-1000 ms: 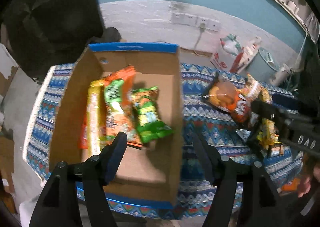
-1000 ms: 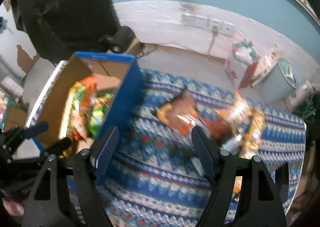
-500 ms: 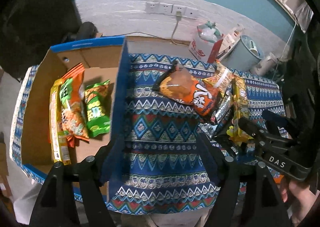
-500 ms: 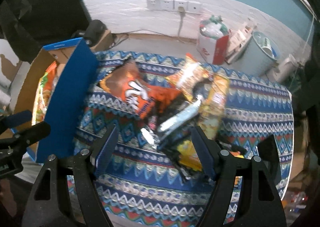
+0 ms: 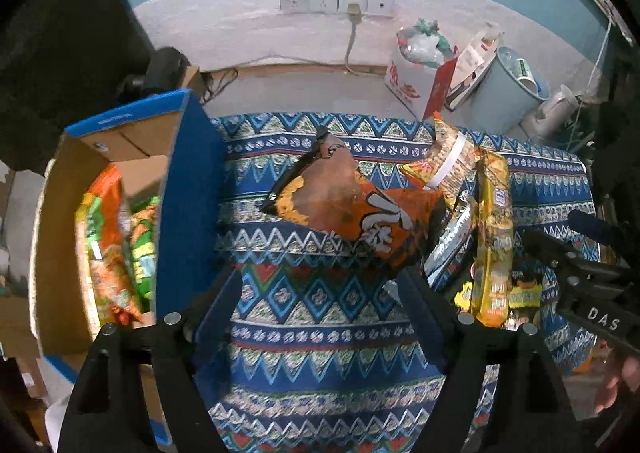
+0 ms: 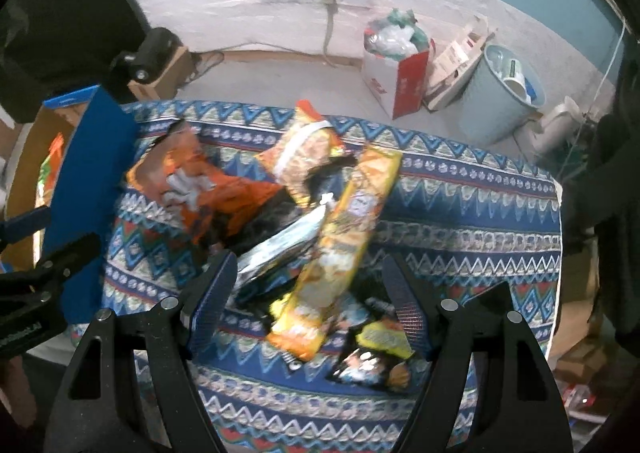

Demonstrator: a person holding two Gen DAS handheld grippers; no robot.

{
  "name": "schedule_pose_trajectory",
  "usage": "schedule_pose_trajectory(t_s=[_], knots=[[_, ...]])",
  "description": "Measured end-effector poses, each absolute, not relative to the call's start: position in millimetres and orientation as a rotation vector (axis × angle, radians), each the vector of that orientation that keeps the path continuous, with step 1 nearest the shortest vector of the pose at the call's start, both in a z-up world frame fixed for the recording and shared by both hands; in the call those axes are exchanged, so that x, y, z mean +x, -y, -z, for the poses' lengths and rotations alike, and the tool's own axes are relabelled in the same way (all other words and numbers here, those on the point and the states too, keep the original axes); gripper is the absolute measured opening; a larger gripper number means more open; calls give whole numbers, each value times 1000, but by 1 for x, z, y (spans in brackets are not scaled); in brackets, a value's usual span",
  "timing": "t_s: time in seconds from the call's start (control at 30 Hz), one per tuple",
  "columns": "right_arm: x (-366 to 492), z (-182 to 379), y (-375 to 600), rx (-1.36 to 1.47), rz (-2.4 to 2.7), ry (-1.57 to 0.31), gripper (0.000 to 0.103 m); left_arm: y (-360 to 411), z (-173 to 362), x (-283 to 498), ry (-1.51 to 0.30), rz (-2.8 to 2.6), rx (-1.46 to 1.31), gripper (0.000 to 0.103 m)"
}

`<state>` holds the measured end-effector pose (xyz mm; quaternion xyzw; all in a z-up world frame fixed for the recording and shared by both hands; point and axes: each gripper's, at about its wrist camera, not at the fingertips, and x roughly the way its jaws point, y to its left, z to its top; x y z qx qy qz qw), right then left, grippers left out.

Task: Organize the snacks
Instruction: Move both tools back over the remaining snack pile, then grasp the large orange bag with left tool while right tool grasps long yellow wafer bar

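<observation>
A pile of snack packs lies on the patterned tablecloth (image 5: 320,333). An orange chip bag (image 5: 352,205) is nearest the blue-edged cardboard box (image 5: 180,189), which holds several orange and green packs (image 5: 116,237). A long yellow pack (image 6: 344,249), a silver pack (image 6: 280,249) and a yellow-white bag (image 6: 304,149) lie to its right. My left gripper (image 5: 320,301) is open and empty, just short of the orange bag. My right gripper (image 6: 308,293) is open and empty, above the long yellow pack. The orange bag also shows in the right wrist view (image 6: 200,189).
Beyond the table's far edge, on the floor, stand a red-and-white bag of rubbish (image 6: 396,65), a pale blue bin (image 6: 504,93) and a white kettle (image 5: 556,109). Wall sockets (image 5: 336,1) sit above. A small dark pack (image 6: 372,365) lies near the front right.
Both grippers have moved right, away from the box and toward the snack pile. The left one left the box opening and now faces the orange bag. Both stayed open.
</observation>
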<state>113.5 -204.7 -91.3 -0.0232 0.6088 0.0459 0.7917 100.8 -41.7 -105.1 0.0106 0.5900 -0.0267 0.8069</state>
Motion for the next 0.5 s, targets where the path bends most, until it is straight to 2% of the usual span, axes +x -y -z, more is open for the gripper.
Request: schedule_pose_trajectory(t_s=[0.5], knots=[[152, 162, 245, 132, -31, -1436, 75, 48, 154, 154, -1364, -23, -189, 82]])
